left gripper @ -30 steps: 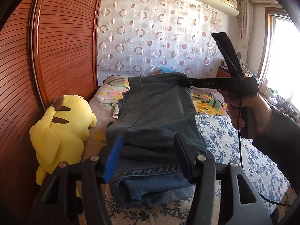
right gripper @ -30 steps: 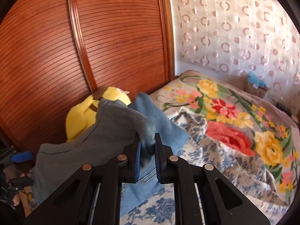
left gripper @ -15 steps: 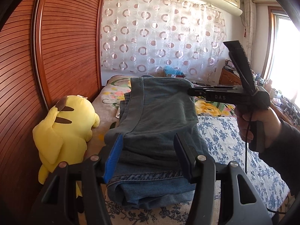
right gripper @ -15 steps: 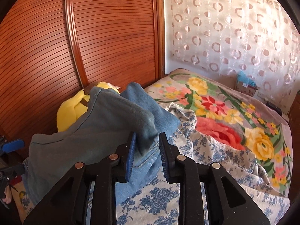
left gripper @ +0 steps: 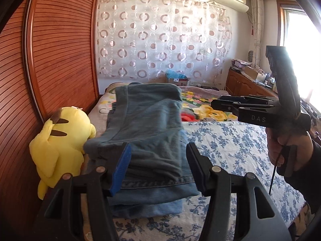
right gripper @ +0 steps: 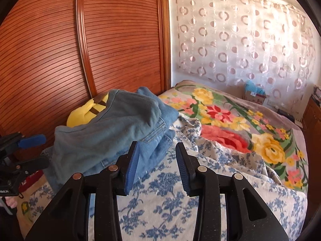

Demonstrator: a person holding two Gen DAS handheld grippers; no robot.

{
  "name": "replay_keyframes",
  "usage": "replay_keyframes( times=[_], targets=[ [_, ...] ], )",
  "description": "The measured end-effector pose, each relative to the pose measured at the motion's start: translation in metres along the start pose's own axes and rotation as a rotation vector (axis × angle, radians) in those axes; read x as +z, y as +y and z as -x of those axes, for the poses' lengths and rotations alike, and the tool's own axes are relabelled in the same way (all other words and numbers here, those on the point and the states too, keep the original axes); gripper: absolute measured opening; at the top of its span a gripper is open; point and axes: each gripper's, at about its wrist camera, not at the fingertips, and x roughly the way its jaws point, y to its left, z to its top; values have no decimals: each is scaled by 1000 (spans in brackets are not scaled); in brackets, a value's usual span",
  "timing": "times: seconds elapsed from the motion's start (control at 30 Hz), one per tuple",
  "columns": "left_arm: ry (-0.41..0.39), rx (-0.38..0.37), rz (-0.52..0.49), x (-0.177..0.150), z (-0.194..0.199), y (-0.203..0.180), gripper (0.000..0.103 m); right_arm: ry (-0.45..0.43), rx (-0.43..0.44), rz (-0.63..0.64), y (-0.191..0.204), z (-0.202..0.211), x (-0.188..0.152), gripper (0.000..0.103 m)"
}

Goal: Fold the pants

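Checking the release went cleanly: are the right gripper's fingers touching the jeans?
Apart. In the right wrist view the right gripper, which has just been opening, has only patterned bedsheet between its fingers; the jeans lie beyond.

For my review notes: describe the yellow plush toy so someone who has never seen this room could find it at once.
Start at the slatted red-brown wooden wardrobe doors along one side of the bed. At their foot, on the bed's edge, sits the yellow plush toy, right beside the folded jeans. It is the only bright yellow stuffed figure there, with dark brown stripes on its back.
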Motion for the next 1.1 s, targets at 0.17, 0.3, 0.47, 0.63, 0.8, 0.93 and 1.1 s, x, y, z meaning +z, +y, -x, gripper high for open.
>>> replay_keyframes(
  times=[0.17, 0.3, 0.47, 0.63, 0.8, 0.93, 1.1],
  targets=[
    [-14, -37, -13, 0, 4, -21, 65, -18, -17, -5, -6, 26, -13, 39],
    [-19, -38, -39, 2, 6, -41, 66, -29, -31, -20, -14, 45, -25, 40],
    [-45, -80, -41, 7, 12, -57, 70, -43, -56, -42, -26, 65, -37, 44],
    [-86, -119, -45, 13, 21, -78, 79, -55, -88, -78, -38, 84, -52, 45],
    [-126, -156, -71, 18, 30, -102, 82, -76, -128, -109, -52, 109, -67, 46],
    [-141, -175, -92, 22, 38, -122, 83, -98, -156, -126, -60, 131, -76, 48],
    [-165, -170, -109, 25, 50, -144, 84, -135, -196, -140, -64, 164, -85, 51]
  ],
)
